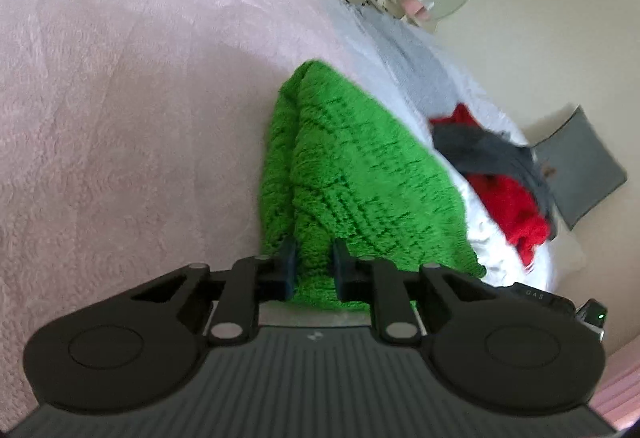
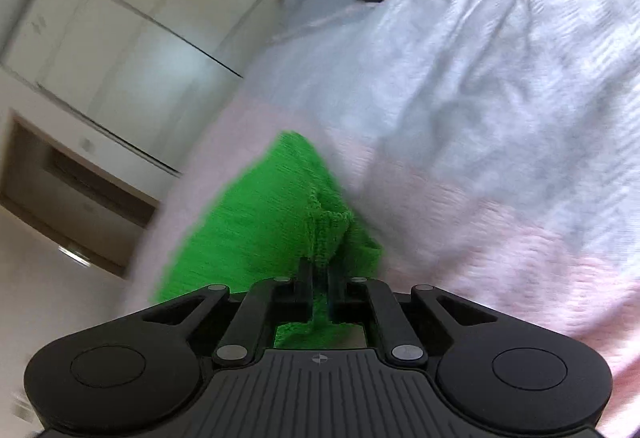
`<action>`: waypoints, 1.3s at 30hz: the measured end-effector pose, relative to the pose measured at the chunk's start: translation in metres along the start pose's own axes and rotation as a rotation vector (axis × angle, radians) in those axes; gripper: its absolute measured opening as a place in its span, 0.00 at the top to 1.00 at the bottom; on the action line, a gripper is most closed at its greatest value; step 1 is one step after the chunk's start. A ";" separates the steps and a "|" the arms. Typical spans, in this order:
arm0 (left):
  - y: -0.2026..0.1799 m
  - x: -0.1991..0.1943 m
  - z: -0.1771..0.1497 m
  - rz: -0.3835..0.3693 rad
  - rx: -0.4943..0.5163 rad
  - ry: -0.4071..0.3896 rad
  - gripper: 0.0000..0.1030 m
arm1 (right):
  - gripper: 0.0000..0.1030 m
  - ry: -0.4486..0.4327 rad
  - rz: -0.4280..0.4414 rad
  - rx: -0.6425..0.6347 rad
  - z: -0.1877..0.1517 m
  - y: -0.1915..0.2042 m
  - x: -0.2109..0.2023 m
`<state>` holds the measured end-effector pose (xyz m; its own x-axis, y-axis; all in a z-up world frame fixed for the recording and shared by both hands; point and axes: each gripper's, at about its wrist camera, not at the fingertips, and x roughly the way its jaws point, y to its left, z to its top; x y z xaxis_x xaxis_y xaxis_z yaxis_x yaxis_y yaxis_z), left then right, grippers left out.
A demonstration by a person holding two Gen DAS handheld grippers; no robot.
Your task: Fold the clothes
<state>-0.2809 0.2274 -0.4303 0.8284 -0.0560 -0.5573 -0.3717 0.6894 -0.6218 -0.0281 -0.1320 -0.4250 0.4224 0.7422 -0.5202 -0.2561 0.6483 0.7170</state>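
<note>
A bright green knitted garment [image 1: 360, 173] lies bunched on the pink bedspread [image 1: 120, 97]. My left gripper [image 1: 314, 258] is shut on its near edge, with knit pinched between the dark pads. In the right wrist view the same green garment [image 2: 256, 222] stretches away over the pink bedspread [image 2: 460, 217]. A ribbed fold of it runs between the fingers of my right gripper [image 2: 319, 278], which is shut on it. Both views are blurred by motion.
A red garment [image 1: 508, 197] and a dark grey garment [image 1: 488, 149] lie heaped on the white quilt [image 1: 400, 57] beyond. A grey cushion [image 1: 580, 165] leans on the wall. Wardrobe doors [image 2: 132, 29] and a wooden unit [image 2: 72, 197] stand past the bed's edge.
</note>
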 end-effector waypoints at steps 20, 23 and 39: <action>-0.076 0.058 0.104 0.126 0.255 -0.115 0.76 | 0.41 -0.094 -0.115 -0.681 0.029 0.115 0.055; -0.085 0.096 0.105 0.163 0.287 -0.093 0.76 | 0.42 -0.052 -0.142 -0.788 0.017 0.119 0.093; -0.062 0.077 0.065 0.211 0.335 -0.133 0.82 | 0.47 -0.023 -0.149 -0.685 0.023 0.101 0.078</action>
<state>-0.1666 0.2278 -0.3989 0.8037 0.1899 -0.5639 -0.4002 0.8739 -0.2761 -0.0012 -0.0128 -0.3822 0.5117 0.6384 -0.5750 -0.6814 0.7092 0.1810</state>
